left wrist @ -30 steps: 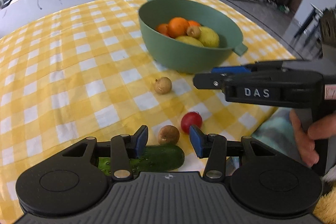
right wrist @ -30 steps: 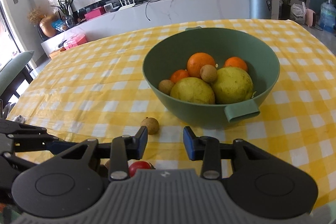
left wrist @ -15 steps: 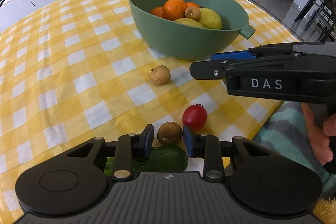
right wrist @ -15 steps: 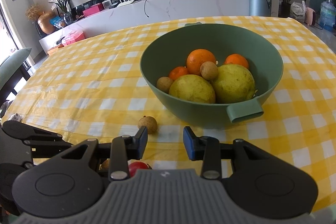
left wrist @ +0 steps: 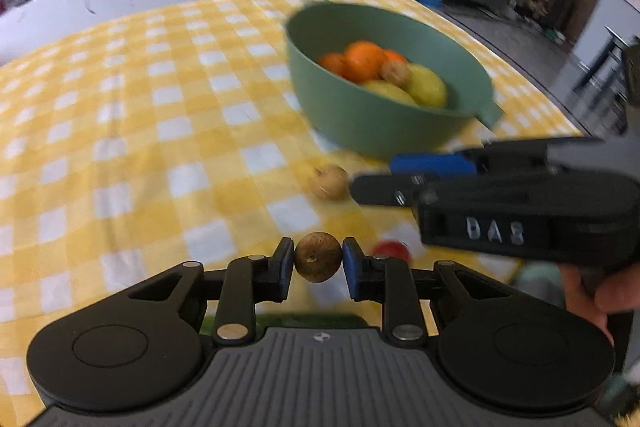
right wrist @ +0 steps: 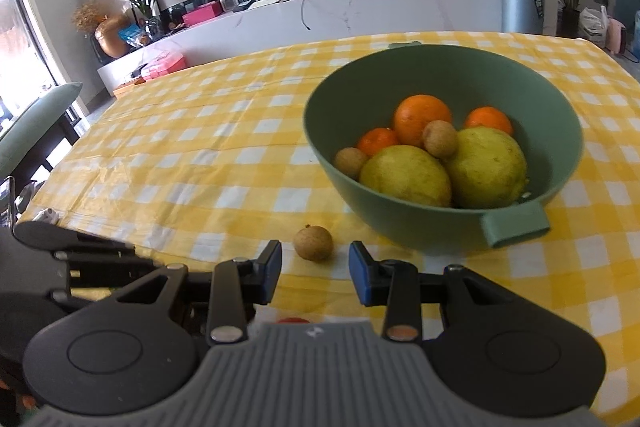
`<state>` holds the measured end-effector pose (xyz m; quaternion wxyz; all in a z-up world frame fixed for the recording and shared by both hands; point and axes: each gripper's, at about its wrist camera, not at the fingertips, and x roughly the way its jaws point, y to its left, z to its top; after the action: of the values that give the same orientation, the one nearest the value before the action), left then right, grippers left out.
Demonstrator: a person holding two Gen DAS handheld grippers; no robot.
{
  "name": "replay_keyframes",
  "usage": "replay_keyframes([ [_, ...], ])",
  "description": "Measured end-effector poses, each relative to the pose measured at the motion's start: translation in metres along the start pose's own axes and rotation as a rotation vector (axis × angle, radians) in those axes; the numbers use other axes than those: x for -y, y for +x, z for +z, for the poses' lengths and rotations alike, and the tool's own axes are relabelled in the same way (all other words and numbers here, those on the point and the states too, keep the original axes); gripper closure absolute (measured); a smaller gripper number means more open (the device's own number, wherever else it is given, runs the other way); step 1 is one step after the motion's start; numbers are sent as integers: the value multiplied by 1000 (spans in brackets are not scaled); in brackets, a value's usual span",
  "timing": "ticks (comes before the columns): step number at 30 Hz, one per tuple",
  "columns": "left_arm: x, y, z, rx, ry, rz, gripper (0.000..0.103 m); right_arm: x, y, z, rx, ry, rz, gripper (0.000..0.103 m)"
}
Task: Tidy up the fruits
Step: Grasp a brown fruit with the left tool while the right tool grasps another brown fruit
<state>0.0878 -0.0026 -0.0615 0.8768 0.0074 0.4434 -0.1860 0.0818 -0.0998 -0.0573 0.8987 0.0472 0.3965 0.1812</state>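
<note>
From our left wrist view we see the left tongs (left wrist: 319,263) clamped on a small brown fruit (left wrist: 318,262), both blue pads against its sides, held clear above the yellow checked tabletop (left wrist: 132,131); their jaws have just been closing around it. Its stem scar faces us; it is round, with no long axis. Only this view shows the red tomato (left wrist: 391,251) whole, and a hand (left wrist: 592,291) gripping the right tongs' handle. Our right wrist view alone shows the green bowl (right wrist: 424,235) filled with oranges, two yellow fruits and two brown ones. There the right tongs (right wrist: 315,267) stand parted and empty, tilted downward, a second brown fruit (right wrist: 313,243) lying beyond them, near the bowl.
</note>
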Motion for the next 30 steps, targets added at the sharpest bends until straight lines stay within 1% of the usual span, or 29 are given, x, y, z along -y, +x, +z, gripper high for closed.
replay_keyframes([
  [3, -8, 4, 4, 8, -29, 33, 74, -3, 8, 3, -7, -7, 0, 68],
  [6, -14, 9, 3, -3, -43, 28, 74, -3, 18, 5, -25, 1, -3, 68],
  [17, -12, 18, -1, -34, -11, 44, 73, -2, 40, 8, -61, 38, -19, 70],
  [19, -11, 16, -1, -28, -8, 47, 73, 0, 42, 8, -62, 43, -21, 72],
  [21, -11, 16, -2, -25, -10, 46, 73, 0, 45, 9, -68, 48, -20, 78],
  [22, -11, 16, -2, -24, -11, 45, 73, 0, 46, 8, -73, 48, -21, 80],
  [30, -14, 15, -3, -15, -34, 33, 73, -5, 47, 7, -70, 12, -34, 80],
])
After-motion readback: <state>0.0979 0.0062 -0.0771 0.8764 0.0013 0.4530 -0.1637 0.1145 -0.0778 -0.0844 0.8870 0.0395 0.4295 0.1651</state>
